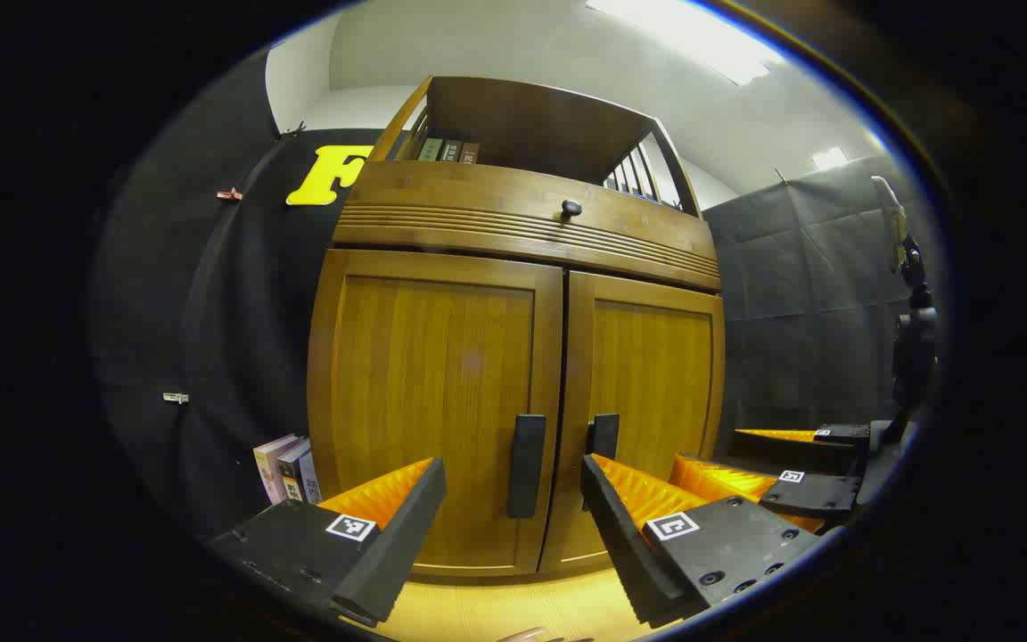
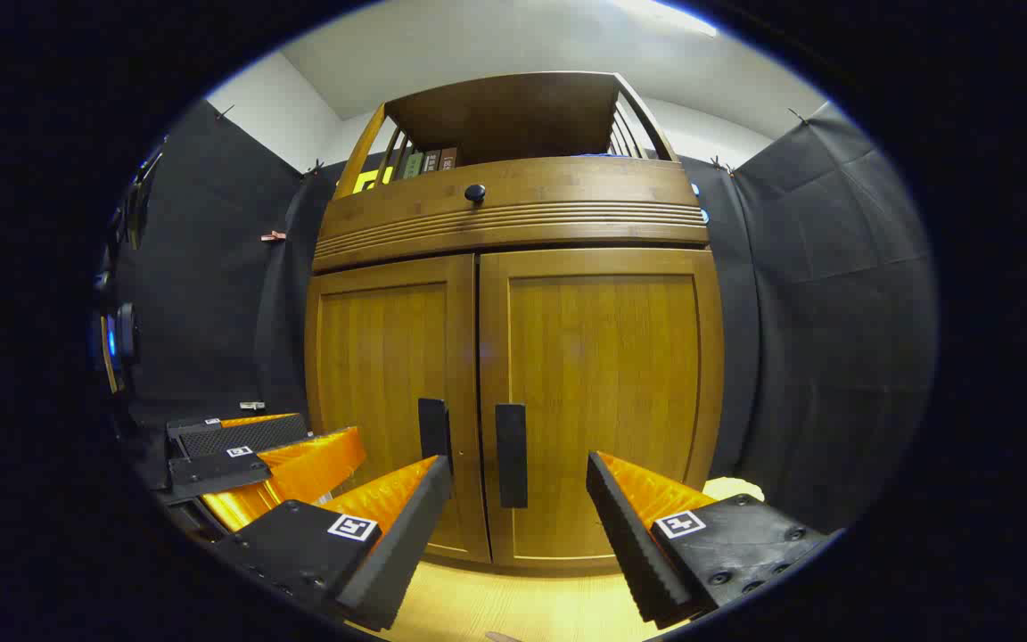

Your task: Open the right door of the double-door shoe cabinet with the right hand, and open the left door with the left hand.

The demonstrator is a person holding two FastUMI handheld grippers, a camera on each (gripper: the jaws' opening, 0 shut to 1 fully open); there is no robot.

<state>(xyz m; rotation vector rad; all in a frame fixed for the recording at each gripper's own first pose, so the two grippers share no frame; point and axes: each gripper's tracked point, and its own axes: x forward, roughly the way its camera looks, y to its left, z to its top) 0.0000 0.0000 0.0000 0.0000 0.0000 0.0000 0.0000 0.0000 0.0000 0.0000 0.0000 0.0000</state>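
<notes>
- You held the right gripper [image 2: 518,499] spread wide, lined up with the right door's handle [image 2: 511,455], ready to hook it.
- Your left gripper [image 1: 513,504] was likewise spread before the left door's handle [image 1: 526,465].
- Both shoe cabinet [image 2: 513,223] doors stood closed.

Black cloth walls [image 2: 817,294], pale wood floor [image 2: 513,606]

Each tool [image 1: 513,535] [image 2: 518,535] carries square coded markers and dark screws.
</notes>
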